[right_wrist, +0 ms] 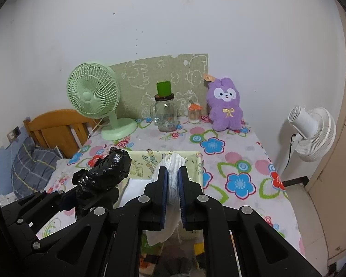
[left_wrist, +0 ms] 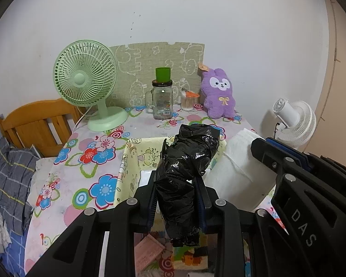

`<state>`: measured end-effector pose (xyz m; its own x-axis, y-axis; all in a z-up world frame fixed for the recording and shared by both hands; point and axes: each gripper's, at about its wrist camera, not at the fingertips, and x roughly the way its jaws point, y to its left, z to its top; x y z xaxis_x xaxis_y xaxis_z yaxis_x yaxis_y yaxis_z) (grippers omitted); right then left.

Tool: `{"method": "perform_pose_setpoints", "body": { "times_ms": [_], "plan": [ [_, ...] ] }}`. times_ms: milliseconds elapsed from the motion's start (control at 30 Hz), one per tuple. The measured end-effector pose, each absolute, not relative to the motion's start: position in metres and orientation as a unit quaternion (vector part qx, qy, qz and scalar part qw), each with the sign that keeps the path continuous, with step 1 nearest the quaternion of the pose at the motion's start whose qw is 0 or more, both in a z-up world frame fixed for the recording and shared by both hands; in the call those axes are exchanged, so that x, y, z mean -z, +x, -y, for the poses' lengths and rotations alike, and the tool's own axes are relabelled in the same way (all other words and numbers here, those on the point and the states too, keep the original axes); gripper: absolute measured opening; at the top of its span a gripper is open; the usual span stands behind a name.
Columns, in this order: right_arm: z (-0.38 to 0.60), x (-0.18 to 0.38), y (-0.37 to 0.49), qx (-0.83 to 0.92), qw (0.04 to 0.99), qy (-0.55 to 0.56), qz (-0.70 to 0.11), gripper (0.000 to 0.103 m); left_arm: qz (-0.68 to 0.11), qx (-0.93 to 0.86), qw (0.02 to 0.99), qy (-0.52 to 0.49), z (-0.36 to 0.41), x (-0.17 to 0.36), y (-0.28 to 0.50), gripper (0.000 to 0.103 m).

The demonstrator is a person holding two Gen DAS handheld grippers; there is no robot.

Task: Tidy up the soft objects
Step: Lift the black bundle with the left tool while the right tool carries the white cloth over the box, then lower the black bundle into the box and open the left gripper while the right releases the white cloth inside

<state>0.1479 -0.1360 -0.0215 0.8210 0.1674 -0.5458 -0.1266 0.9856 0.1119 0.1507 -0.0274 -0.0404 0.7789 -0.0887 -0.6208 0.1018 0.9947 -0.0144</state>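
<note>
Black plastic bundle [left_wrist: 186, 175] pinched in left gripper [left_wrist: 176, 198], white bundle [right_wrist: 173, 180] in right gripper [right_wrist: 173, 191], both over yellow bin [right_wrist: 199, 161]; next lower, release.

A floral-clothed tabletop [right_wrist: 237, 161] is carrying a green fan [right_wrist: 96, 99], a glass jar [right_wrist: 165, 113], what may be a cotton-swab pot [right_wrist: 194, 113], a purple plush [right_wrist: 226, 106] and a yellow fabric box [right_wrist: 196, 159].

Soft, even indoor light fills both my views; shadows are faint. Glare glints off my black plastic bag [left_wrist: 186, 173]. Fisheye bends the edges, corners vignette black, focus stays fairly sharp.
</note>
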Motion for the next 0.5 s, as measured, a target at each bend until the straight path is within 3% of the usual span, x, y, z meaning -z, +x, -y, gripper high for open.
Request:
{"method": "perform_pose_setpoints", "body": {
  "times_ms": [500],
  "plan": [
    [0.130,0.034,0.200,-0.075,0.951,0.034,-0.297,0.013,-0.332,0.035,0.943,0.011,0.021,0.052,0.198,0.028]
  ]
}}
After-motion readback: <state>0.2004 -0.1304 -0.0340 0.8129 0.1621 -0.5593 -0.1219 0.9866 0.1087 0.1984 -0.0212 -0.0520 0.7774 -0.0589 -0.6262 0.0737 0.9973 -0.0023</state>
